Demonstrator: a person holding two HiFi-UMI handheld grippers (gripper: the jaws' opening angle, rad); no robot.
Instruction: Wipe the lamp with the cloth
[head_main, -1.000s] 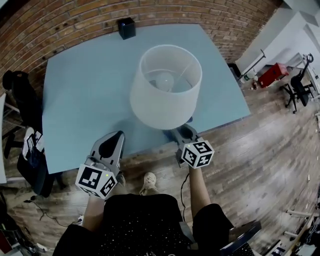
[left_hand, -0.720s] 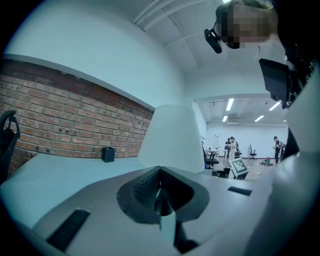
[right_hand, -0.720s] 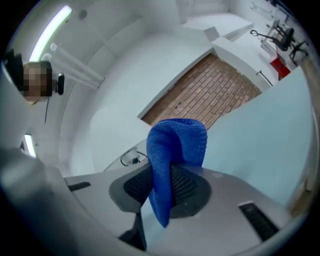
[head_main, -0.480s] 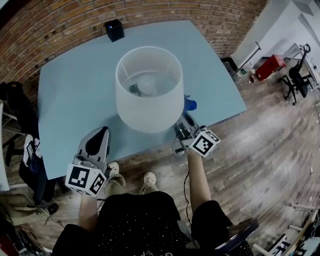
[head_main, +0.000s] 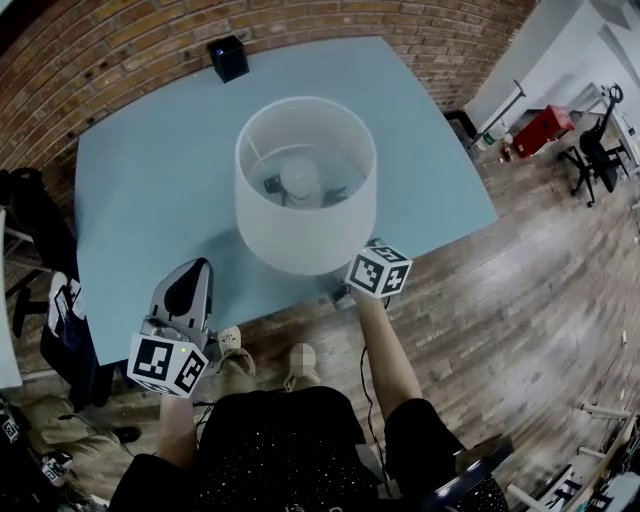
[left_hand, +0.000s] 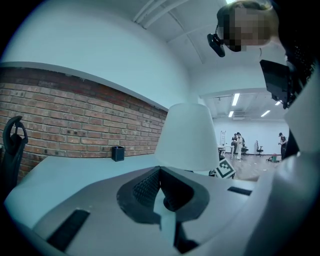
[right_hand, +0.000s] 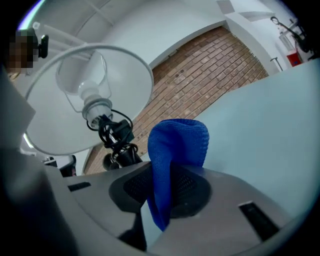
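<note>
A lamp with a white drum shade (head_main: 305, 215) and a bulb (head_main: 300, 178) stands on the light-blue table (head_main: 150, 180). My right gripper (right_hand: 172, 176) is shut on a blue cloth (right_hand: 177, 145) and looks up under the shade (right_hand: 75, 100) toward the bulb (right_hand: 94, 97) and the black stem with its cables (right_hand: 119, 142). In the head view only its marker cube (head_main: 378, 270) shows, at the shade's near-right rim; the jaws and cloth are hidden there. My left gripper (head_main: 193, 278) is shut on nothing, low at the table's near edge, left of the lamp (left_hand: 192, 137).
A small black box (head_main: 229, 58) sits at the table's far edge by the brick wall (head_main: 120, 40). A black chair (head_main: 45, 310) stands left of the table. Wooden floor (head_main: 520, 300), a red case (head_main: 540, 130) and an office chair lie to the right.
My right gripper has moved up and in under the shade's near-right rim, so the blue cloth no longer shows in the head view. The left gripper has barely shifted.
</note>
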